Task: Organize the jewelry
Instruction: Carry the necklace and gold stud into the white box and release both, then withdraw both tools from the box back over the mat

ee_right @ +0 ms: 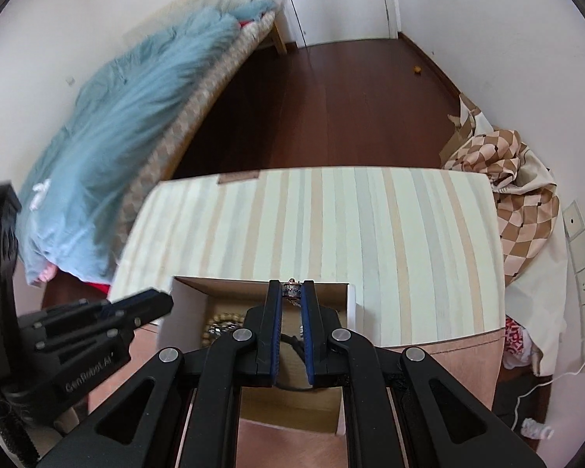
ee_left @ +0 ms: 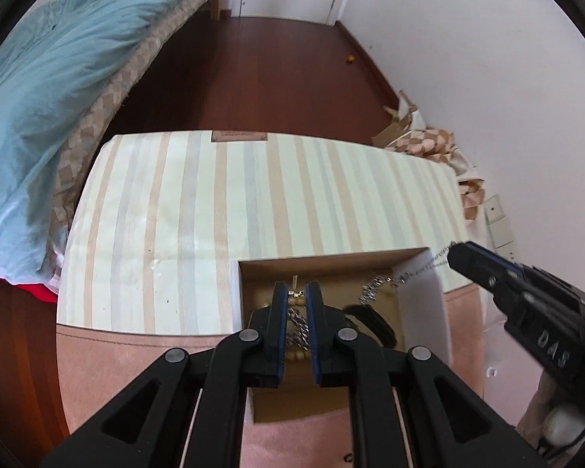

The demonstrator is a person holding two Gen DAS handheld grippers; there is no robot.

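Silver chain [ee_left: 425, 267] pinched in right gripper [ee_left: 454, 251]; left gripper [ee_left: 296, 292] parted above box [ee_left: 331, 263], partly hiding contents.

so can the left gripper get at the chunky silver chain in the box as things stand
Probably yes: the left gripper is open right above the silver chain in the open-topped box, and the right gripper sits off at the box's right edge.

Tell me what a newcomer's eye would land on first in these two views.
First, the open cardboard box at the near edge of the striped cushion, with a silver chain and beads heaped inside. Next, the right gripper shut on a thin bracelet above the box, while the left gripper hangs over the heap. Behind, a blue duvet fills the bed at left.
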